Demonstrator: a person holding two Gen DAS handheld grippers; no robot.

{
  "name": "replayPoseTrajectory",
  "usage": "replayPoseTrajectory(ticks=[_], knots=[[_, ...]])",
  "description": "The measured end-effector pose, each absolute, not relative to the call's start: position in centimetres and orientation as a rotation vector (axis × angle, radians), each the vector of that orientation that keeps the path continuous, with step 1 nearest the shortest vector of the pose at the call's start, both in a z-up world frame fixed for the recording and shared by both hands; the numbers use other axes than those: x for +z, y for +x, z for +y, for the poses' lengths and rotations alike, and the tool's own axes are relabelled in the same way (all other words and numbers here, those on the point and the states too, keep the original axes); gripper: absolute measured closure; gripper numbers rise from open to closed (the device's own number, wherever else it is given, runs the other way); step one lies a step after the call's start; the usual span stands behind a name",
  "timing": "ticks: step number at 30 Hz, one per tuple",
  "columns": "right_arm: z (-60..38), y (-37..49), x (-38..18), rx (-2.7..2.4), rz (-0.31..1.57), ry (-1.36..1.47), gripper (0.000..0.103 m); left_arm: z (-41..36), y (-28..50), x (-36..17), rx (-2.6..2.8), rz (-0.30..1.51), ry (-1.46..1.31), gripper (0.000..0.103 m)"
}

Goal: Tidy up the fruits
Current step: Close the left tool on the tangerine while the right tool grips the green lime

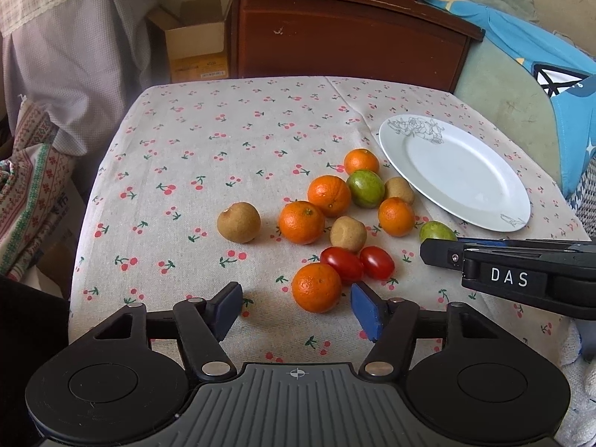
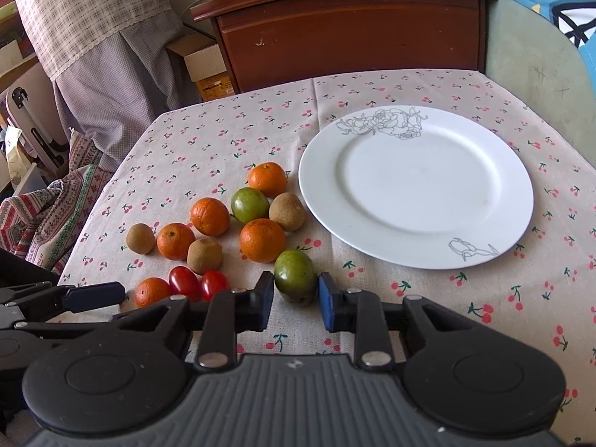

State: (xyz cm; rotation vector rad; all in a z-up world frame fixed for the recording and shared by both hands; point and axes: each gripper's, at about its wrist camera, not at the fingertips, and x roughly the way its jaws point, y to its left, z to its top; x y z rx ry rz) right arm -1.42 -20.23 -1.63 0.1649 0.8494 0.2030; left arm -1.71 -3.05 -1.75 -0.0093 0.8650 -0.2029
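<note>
On the cherry-print tablecloth (image 1: 208, 156) lies a cluster of fruit beside a white plate (image 1: 458, 171) (image 2: 417, 186) with nothing on it. My left gripper (image 1: 297, 303) is open around the nearest orange (image 1: 316, 287); the right pad is close to it, the left pad well clear. My right gripper (image 2: 296, 290) is shut on a green fruit (image 2: 295, 276) that rests on the cloth just before the plate. The left wrist view shows that fruit (image 1: 437, 231) behind the right gripper's finger (image 1: 443, 253). Two red tomatoes (image 1: 357, 262) lie just behind the orange.
Several more oranges, brown fruits and a second green fruit (image 1: 365, 188) lie between the grippers and the plate. A wooden cabinet (image 1: 346, 37) stands behind the table, a cardboard box (image 1: 197, 48) to its left, blue cushions (image 1: 540, 56) on the right.
</note>
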Motion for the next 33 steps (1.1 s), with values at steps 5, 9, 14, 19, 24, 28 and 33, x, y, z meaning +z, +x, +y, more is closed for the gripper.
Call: replayPoseTrajectory(ticks=[5, 9, 14, 19, 24, 28, 33], knots=[[-20.29, -1.49, -1.66, 0.203, 0.85, 0.176, 0.077, -3.08, -1.77, -1.81, -0.216, 0.853, -0.004, 0.053], [-20.28, -1.48, -1.69, 0.202, 0.851, 0.179, 0.077, -3.07, -1.81, -1.8, -0.223, 0.848, -0.001, 0.059], [-20.41, -1.38, -1.84, 0.191, 0.851, 0.19, 0.076, -3.04, -1.79, -1.84, -0.226, 0.846, -0.006, 0.06], [-20.32, -1.4, -1.83, 0.197, 0.848, 0.185, 0.076, -3.05, -1.88, -1.81, -0.236, 0.839, -0.005, 0.065], [-20.25, -1.49, -1.77, 0.208, 0.85, 0.183, 0.077, -2.86, -1.95, -1.68, -0.251, 0.839, -0.031, 0.077], [-20.26, -1.55, -1.74, 0.214, 0.849, 0.189, 0.077, -2.84, -2.0, -1.6, -0.254, 0.839, -0.043, 0.077], [-20.12, -1.56, -1.76, 0.214, 0.852, 0.188, 0.077, -3.09, -2.04, -1.68, -0.265, 0.842, -0.035, 0.076]])
